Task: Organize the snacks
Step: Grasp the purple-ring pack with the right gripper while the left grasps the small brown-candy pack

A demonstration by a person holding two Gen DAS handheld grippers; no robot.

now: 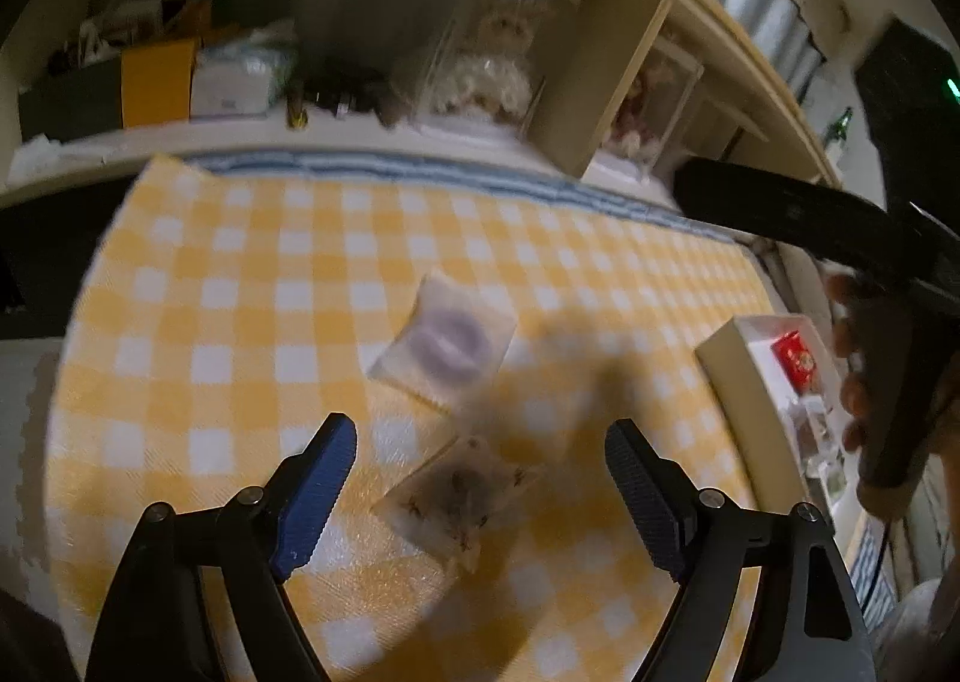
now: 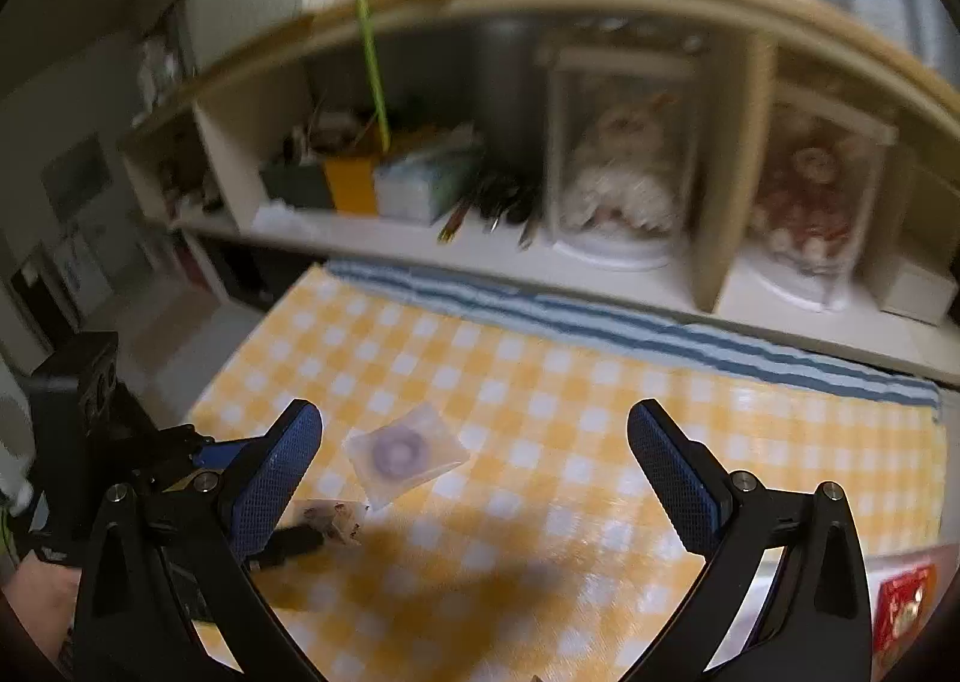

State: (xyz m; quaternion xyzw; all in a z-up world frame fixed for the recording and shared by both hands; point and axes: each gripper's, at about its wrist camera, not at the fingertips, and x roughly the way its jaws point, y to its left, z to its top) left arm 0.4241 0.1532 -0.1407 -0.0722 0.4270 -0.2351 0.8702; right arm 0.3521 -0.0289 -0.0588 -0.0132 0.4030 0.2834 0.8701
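A yellow checked cloth [image 1: 240,292] covers the table. On it lie two clear snack packets, one with a purple ring [image 1: 447,346] and one with dark pieces [image 1: 462,496], close together. The left gripper [image 1: 480,490] hangs over the dark one, jaws apart, not touching. The right gripper [image 2: 474,478] is also spread and empty.
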